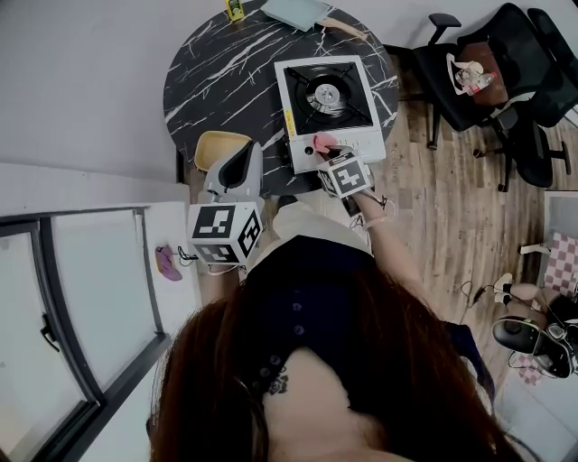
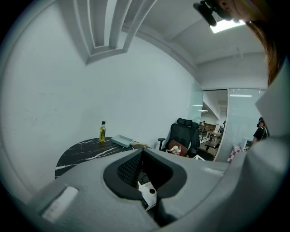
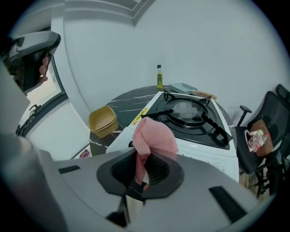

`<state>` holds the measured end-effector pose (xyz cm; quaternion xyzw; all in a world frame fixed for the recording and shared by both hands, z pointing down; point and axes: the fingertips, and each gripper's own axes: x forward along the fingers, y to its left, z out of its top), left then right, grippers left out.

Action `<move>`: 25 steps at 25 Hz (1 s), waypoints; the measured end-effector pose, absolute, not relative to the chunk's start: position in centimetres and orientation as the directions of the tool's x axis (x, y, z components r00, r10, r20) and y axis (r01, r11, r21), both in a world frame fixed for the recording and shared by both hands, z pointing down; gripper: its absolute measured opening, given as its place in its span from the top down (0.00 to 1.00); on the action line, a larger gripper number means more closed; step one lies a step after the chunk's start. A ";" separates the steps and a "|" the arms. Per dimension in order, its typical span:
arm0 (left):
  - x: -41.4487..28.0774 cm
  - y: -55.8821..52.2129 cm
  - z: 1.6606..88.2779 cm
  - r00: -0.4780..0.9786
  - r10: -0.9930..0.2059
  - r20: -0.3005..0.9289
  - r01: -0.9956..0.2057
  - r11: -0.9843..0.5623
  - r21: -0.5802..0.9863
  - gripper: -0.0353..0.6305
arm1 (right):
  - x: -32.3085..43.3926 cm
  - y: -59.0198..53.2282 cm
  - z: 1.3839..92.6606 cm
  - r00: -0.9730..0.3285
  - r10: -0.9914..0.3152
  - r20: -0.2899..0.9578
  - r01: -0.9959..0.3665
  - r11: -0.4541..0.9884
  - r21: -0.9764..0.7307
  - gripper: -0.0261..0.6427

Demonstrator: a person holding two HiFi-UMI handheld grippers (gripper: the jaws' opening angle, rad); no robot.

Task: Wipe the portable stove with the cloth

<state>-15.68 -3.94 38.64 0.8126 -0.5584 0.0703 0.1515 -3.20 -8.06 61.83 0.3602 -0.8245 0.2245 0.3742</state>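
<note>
The white portable stove (image 1: 330, 99) with a black burner stands on the round black marble table (image 1: 217, 81). My right gripper (image 1: 325, 152) hovers at the stove's near front edge, shut on a pink cloth (image 1: 321, 142). In the right gripper view the pink cloth (image 3: 154, 136) sticks up out of the right gripper (image 3: 144, 170), with the stove (image 3: 195, 124) just beyond it. My left gripper (image 1: 244, 152) is raised at the table's near edge, left of the stove. In its own view the left gripper (image 2: 142, 166) looks shut and holds nothing.
A yellow bowl (image 1: 219, 147) sits on the table beside the left gripper. An oil bottle (image 1: 234, 9) and a grey tray (image 1: 296, 11) stand at the table's far edge. Black office chairs (image 1: 506, 63) are to the right on the wooden floor. A white ledge (image 1: 135, 253) lies at near left.
</note>
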 end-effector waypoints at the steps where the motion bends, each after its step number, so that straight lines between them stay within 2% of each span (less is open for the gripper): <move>1: -15.7 -4.0 38.6 0.368 -0.886 0.283 -0.928 -0.333 0.166 0.93 | -3.3 -8.0 61.8 -0.462 -0.427 0.777 -0.763 0.638 -0.103 0.91; 25: -15.8 -4.1 38.5 0.370 -0.885 0.282 -0.928 -0.337 0.160 0.93 | -7.0 -7.4 61.7 -0.526 -0.419 0.740 -0.742 0.651 -0.159 0.90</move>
